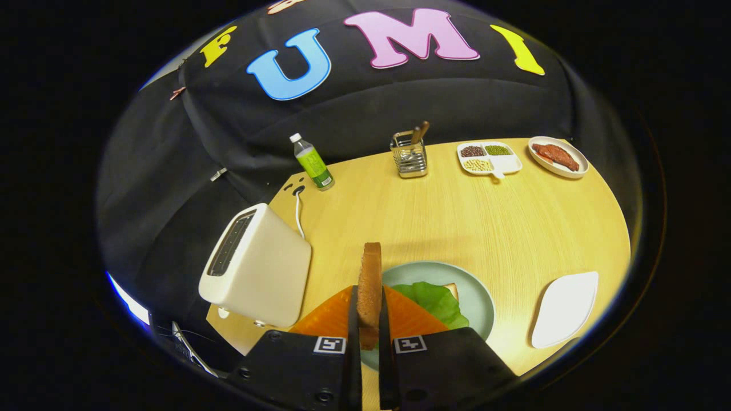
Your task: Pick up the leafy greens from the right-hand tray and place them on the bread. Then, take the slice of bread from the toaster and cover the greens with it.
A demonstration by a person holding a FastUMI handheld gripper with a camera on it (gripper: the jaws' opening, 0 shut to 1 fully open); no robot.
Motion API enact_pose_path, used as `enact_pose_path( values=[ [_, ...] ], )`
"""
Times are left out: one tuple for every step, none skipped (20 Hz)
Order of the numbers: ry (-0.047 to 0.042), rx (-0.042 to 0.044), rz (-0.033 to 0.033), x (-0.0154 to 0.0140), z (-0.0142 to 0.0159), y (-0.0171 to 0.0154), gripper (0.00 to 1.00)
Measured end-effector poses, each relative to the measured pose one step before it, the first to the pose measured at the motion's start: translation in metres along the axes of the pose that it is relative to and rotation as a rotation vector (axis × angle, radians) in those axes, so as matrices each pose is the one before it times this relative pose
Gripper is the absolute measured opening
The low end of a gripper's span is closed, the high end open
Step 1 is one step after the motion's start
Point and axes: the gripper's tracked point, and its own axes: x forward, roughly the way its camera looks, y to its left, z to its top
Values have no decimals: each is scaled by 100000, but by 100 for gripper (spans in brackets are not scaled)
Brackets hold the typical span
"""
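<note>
Both fingers of the gripper (369,325) pinch the bread slice (370,285) upright on edge. It hangs over the leafy greens (435,301) on the plate (477,297), apparently ready to cover them.

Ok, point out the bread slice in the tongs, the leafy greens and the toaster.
bread slice (370,279), gripper view: its upright crust edge, clamped between both fingers.
leafy greens (435,299), gripper view: middle of the leaf on the plate.
toaster (268,274), gripper view: its broad side wall.

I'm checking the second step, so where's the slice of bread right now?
In the gripper view the slice of bread stands on edge, clamped between the gripper fingers, above the green plate with the leafy greens, right of the toaster.
</note>
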Motion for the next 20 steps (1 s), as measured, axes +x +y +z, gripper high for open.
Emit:
enact_pose_path(
  values=[
    [249, 950, -892, 226, -263, -560, 16],
    [193, 444, -1149, 116, -262, -736, 16],
    [-194, 418, -1186, 90, -116, -706, 16],
    [-353, 710, -1042, 184, -9, -707, 17],
    [-369, 754, -1209, 35, -114, -699, 17],
    [119, 336, -1477, -4, -215, -760, 19],
    [168, -515, -1575, 143, -269, -731, 24],
    [291, -1391, -1876, 50, -290, -850, 30],
    [-90, -1791, -2412, 73, -211, -942, 31],
    [-128, -2210, -2413, 40, -231, -794, 42],
    [290, -1842, -1585, 64, -375, -749, 51],
    [275, -1446, -1619, -140, -210, -698, 58],
    [143, -1192, -912, -51, -155, -487, 64],
    [-274, -579, 78, -263, -80, -182, 78],
    [-979, -457, -188, -739, 358, -412, 86],
    [-1619, -76, 85, 105, 126, 24, 100],
    [-2196, -295, -765, -693, 762, -358, 100],
    [-2598, -99, -494, -724, 753, -248, 99],
    [-3087, 182, -566, -672, 1172, -200, 99],
    [-3406, 103, -893, -976, 1188, -309, 99]
  ],
)
